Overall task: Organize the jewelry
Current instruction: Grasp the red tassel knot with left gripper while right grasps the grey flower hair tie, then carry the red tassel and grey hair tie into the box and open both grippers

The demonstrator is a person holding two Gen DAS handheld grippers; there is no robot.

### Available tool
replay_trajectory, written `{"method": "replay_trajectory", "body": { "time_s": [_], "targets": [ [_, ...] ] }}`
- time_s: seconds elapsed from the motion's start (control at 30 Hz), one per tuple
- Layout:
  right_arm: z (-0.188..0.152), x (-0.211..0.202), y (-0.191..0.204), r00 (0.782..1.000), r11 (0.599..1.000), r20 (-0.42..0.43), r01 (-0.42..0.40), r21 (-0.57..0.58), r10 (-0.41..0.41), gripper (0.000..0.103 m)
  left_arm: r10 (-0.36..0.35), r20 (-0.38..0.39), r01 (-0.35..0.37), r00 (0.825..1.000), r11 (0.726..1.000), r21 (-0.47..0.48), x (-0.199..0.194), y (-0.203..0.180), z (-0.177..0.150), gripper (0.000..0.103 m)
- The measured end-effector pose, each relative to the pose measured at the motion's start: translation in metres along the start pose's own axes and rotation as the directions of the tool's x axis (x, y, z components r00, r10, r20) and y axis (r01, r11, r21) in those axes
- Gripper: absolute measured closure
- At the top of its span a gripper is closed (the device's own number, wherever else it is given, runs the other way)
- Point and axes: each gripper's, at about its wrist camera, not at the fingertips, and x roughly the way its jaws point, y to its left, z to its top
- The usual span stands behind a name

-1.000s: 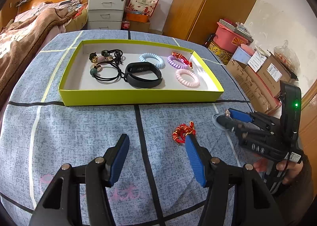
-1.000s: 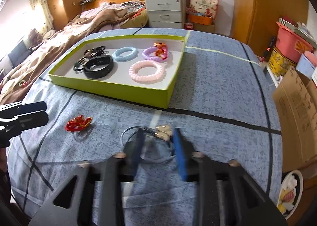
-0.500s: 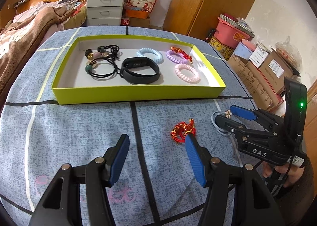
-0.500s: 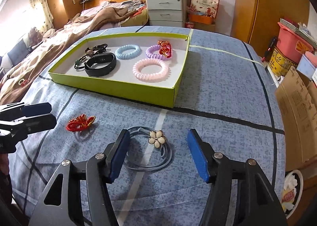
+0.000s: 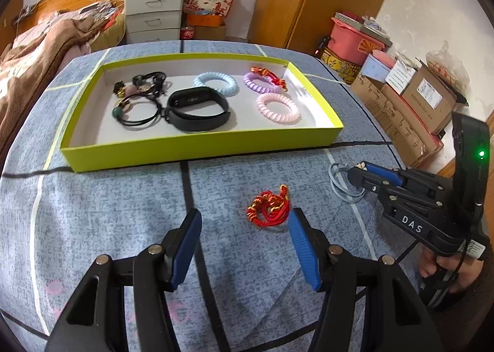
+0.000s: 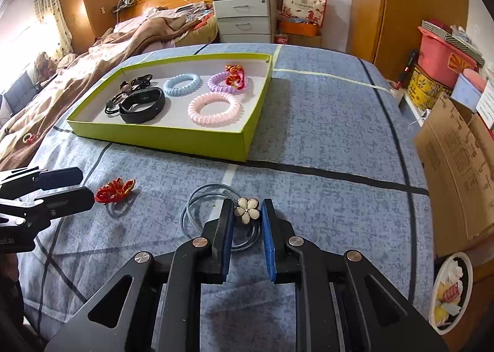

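Right claw (image 6: 247,213) narrowed around the flower hair tie (image 6: 247,209) — left claw (image 5: 244,237) spread wide, holding nothing.

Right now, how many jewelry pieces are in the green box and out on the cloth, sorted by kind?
Coil hair ties: 3 (blue, purple, pink)
Red knots: 2 (in box, on cloth)
Black band: 1
Flower tie: 1
Black beaded ties: tangled, count unclear
Total: 7, plus the tangle

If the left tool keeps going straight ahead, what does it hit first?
Probably the red knotted bracelet, lying just off the right finger of the open left tool; beyond it, the green tray.
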Motion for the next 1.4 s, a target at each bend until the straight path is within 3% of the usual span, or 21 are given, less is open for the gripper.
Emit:
{"method": "replay_trajectory", "body": {
  "time_s": [0.2, 0.5, 0.67, 0.77, 0.83, 1.0, 1.2, 1.4],
  "targets": [
    [-0.002, -0.017, -0.008, 0.999, 0.999, 0.042, -0.001, 0.040, -0.001, 0.085, -0.006, -0.001, 0.006, 1.000, 0.999, 0.049, 0.006, -0.014, 0.003, 0.042],
    [-0.009, -0.032, -0.018, 0.998, 0.996, 0.067, -0.006, 0.091, 0.000, 0.085, 0.093, -0.016, -0.089, 0.996, 0.985, 0.144, 0.024, -0.031, 0.004, 0.042],
    [-0.010, -0.036, -0.017, 0.997, 0.996, 0.075, -0.013, 0.092, 0.006, 0.085, 0.105, -0.014, -0.101, 0.994, 0.982, 0.159, 0.026, -0.032, 0.005, 0.043],
    [-0.011, -0.036, -0.015, 0.997, 0.995, 0.074, -0.024, 0.096, 0.017, 0.085, 0.109, -0.009, -0.106, 0.994, 0.981, 0.161, 0.026, -0.035, 0.006, 0.047],
    [-0.011, -0.036, -0.014, 0.997, 0.995, 0.074, -0.027, 0.100, 0.020, 0.085, 0.108, -0.003, -0.106, 0.994, 0.983, 0.150, 0.025, -0.032, 0.006, 0.059],
    [-0.011, -0.036, -0.013, 0.997, 0.994, 0.070, -0.024, 0.102, 0.017, 0.085, 0.101, 0.002, -0.101, 0.995, 0.986, 0.134, 0.022, -0.023, 0.006, 0.075],
    [-0.009, -0.035, -0.005, 0.998, 0.995, 0.066, -0.022, 0.102, 0.016, 0.085, 0.082, 0.006, -0.082, 0.997, 0.990, 0.113, 0.020, -0.016, 0.005, 0.084],
    [-0.007, -0.036, 0.003, 0.998, 0.995, 0.065, -0.020, 0.099, 0.014, 0.085, 0.068, 0.015, -0.069, 0.998, 0.992, 0.104, 0.013, -0.011, 0.004, 0.086]
  ]
}}
